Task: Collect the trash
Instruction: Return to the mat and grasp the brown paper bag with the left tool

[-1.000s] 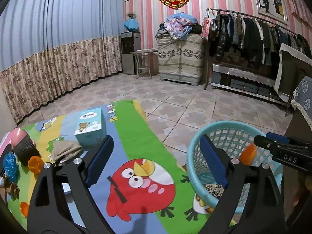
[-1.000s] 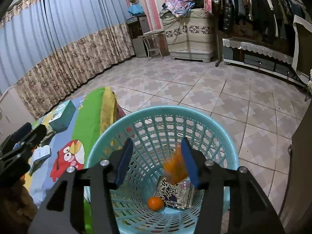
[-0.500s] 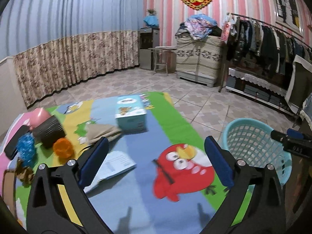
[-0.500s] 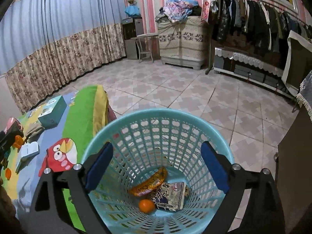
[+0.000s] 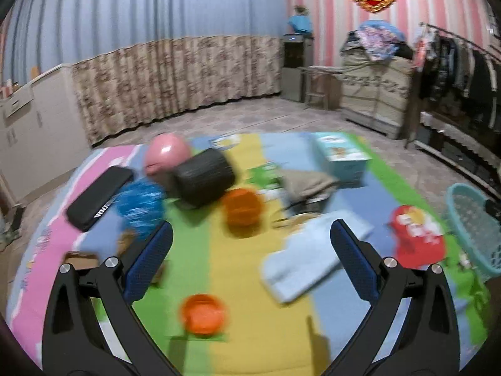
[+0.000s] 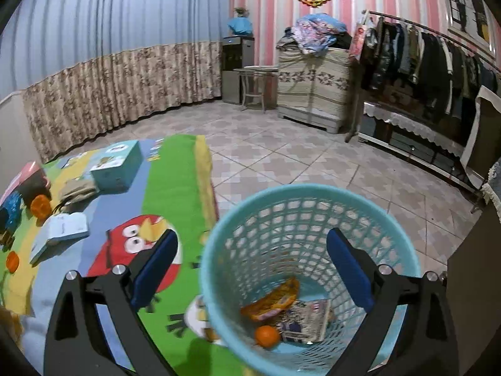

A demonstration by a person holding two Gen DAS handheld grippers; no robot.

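Trash basket (image 6: 313, 206) sits lower center in the right view with wrappers and an orange inside, right gripper (image 6: 252, 269) empty with fingers opening; left gripper (image 5: 250, 260), fingers spread wide and empty, should settle squarely over the orange scrap (image 5: 203, 313) at lower center on the play mat (image 5: 231, 269) before closing.

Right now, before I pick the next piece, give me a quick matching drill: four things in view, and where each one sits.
Things:
1. orange wrapper
2. teal box
3. black cylinder
4. right gripper

Places:
A. on the mat's far end, beside the crumpled beige cloth
B. over the teal basket, nothing between its jaws, which are opening
C. in the bottom of the basket, next to a small orange fruit
D. lying on its side against the pink ball

Pairs: 1-C, 2-A, 3-D, 4-B
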